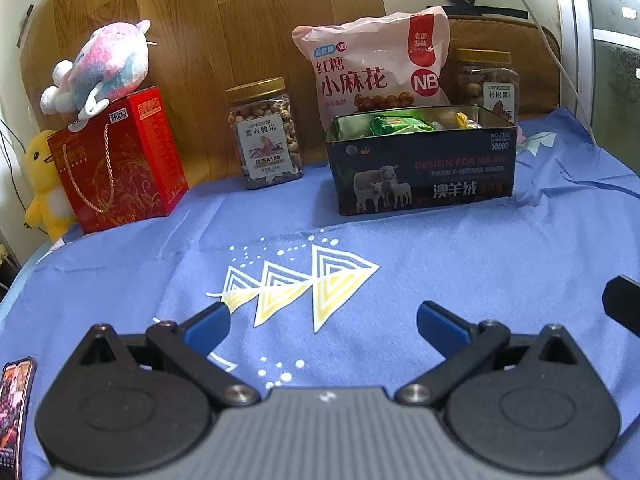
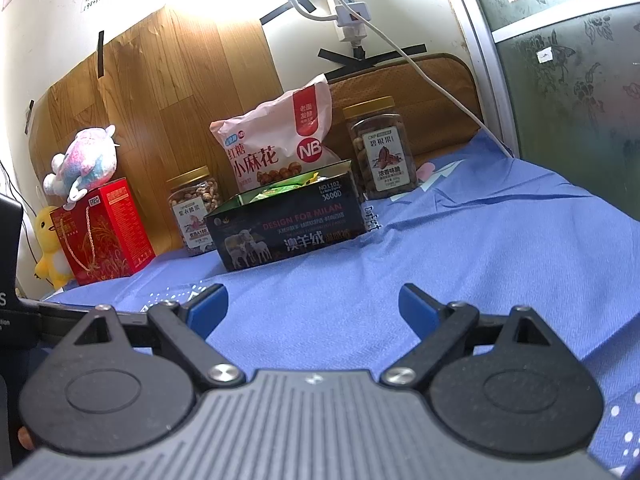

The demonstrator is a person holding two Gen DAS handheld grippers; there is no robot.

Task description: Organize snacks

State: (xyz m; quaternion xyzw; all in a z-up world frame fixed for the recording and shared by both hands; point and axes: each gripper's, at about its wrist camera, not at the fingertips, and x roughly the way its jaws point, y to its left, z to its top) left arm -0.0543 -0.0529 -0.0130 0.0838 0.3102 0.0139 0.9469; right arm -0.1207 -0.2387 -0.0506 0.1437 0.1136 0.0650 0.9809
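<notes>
Blue cloth on the table [image 1: 400,248], snacks lined up at the back wall. Both grippers, left [image 1: 323,322] and right [image 2: 313,306], wide open, holding nothing. Tin [image 1: 420,168] w/ small packs sits center-back. I'd approach the pink bag [image 1: 372,64] slow, pinch near the top imo.

wood-grain panel [image 1: 224,20], cream wall [image 2: 60,8], blue cloth [image 1: 440,260]

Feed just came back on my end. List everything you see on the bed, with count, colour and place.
tin box: 1, dark, centre, open, wrapped snacks inside
snack bag: 1, pink, upright behind the tin
nut jars: 2, clear with gold lids, one left of the tin, one behind its right end
gift box: 1, red, far left
plush toys: 2, pink-blue atop the gift box, yellow beside it
cloth: 1, blue, underneath
phone: 1, near left edge
left claw: open
right claw: open
</notes>
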